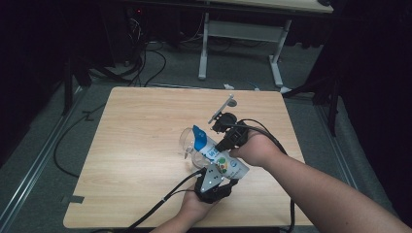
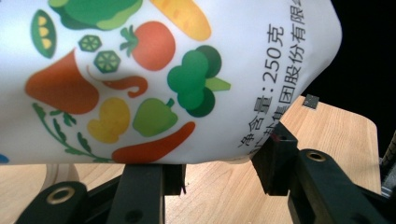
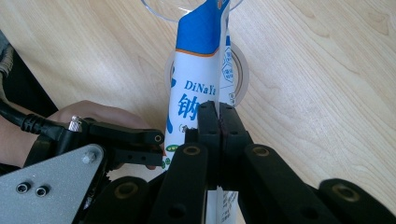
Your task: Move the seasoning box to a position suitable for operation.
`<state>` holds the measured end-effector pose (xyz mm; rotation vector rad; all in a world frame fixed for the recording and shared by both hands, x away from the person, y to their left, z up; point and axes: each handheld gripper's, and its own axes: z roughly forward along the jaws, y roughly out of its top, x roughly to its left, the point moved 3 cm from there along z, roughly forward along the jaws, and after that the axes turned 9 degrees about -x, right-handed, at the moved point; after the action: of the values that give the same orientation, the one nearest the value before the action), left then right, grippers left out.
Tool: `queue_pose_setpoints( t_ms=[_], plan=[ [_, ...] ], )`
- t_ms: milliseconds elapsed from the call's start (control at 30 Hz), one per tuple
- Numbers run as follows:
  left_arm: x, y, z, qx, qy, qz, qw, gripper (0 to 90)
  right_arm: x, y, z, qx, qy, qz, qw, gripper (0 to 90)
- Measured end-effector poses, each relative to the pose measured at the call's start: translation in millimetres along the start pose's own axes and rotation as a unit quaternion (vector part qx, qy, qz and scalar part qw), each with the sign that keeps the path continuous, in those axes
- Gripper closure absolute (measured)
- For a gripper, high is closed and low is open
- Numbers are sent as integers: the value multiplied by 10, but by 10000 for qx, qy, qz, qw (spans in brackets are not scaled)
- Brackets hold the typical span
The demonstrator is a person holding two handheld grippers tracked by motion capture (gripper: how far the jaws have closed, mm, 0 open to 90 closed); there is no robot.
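High view: printed pouch [image 1: 219, 158] near table [image 1: 136, 145] centre, blue top tilted over clear glass [image 1: 187, 140]; contents of both unclear. Left gripper [image 1: 214, 187] clamps its bottom; right gripper [image 3: 218, 122] pinches its edge.

The pouch [image 2: 154, 79] in my tongs is white, printed with bright vegetables: green broccoli, a red tomato, orange and red peppers, a yellow one, and black lettering along its edge. Its top end [image 3: 201, 32] is blue with an orange line beneath and blue lettering on white. My left tongs [image 1: 214, 187] and right tongs [image 3: 218, 126] are black. The worktop [image 1: 141, 141] is pale wood with a fine grain. The cup [image 1: 188, 141] is clear.
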<state>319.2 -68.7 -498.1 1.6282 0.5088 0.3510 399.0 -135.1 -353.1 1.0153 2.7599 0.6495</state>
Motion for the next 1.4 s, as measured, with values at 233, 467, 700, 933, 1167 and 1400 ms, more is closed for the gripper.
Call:
queue_pose_setpoints(
  t_ms=[233,467,700,933,1167,1400],
  plan=[
    [1,1,-3,-10,-3,-7,10000,598,-2,12,3,27,5,-2,10000,898],
    [2,2,4,-21,9,-13,10000,598,-4,18,3,51,18,-27,10000,897],
    [-4,2,13,-32,-11,-53,10000,596,-10,19,10,57,5,-40,10000,897],
    [-7,7,20,-33,-10,-67,10000,595,-10,19,8,60,-2,-43,10000,897],
    [-9,10,21,-46,-12,-85,10000,594,-6,21,11,50,1,-44,10000,897],
    [-9,8,26,-46,-11,-90,9999,593,-10,26,19,61,-17,-79,9999,897]
  ],
)
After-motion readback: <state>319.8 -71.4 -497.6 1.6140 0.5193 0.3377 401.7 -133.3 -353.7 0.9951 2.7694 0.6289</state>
